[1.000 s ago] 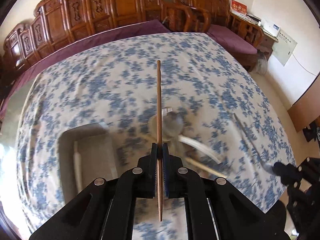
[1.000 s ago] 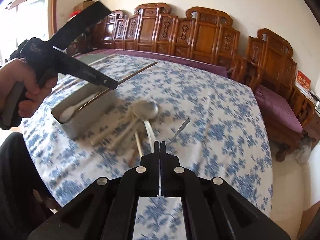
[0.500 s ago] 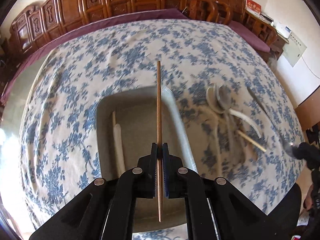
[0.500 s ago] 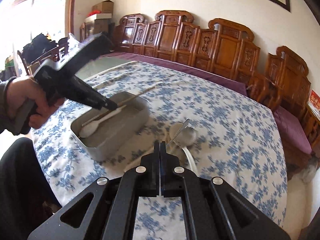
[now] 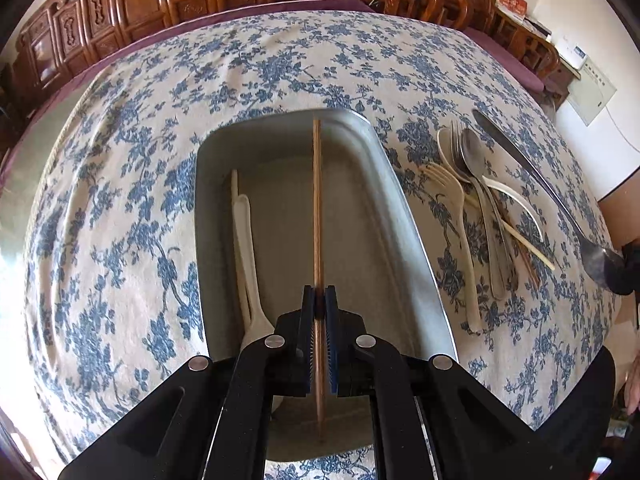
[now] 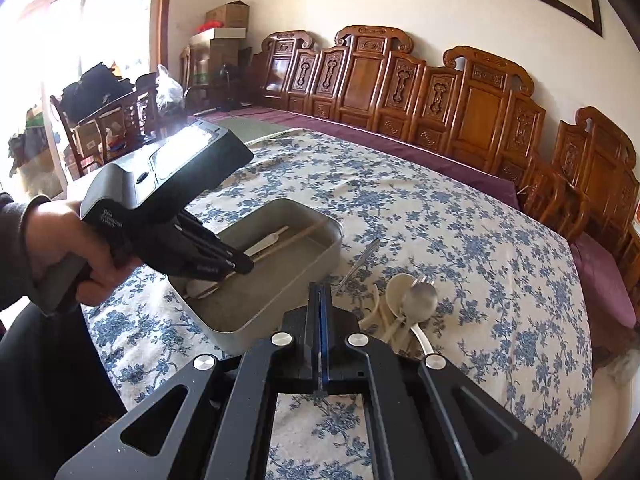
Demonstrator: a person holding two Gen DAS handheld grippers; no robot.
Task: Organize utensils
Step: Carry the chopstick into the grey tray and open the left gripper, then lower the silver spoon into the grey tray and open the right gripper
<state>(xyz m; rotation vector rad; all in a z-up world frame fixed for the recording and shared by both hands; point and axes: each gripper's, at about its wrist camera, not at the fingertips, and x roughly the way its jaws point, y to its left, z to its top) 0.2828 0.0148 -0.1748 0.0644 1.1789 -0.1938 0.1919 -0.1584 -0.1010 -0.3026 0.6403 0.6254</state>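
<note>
My left gripper is shut on a brown wooden chopstick and holds it lengthwise over the inside of the metal tray. A cream plastic spoon lies in the tray along its left wall. My right gripper is shut on a metal spoon by its bowl, the handle pointing away above the cloth; it also shows in the left wrist view. The tray and left gripper show in the right wrist view.
A pile of loose utensils lies on the blue-flowered tablecloth right of the tray: cream fork, metal fork, spoons, a chopstick. It also shows in the right wrist view. Carved wooden chairs ring the table.
My left gripper has moved left from the utensil pile to over the tray and lowered the chopstick into it. My right gripper has lifted and swung with the metal spoon.
</note>
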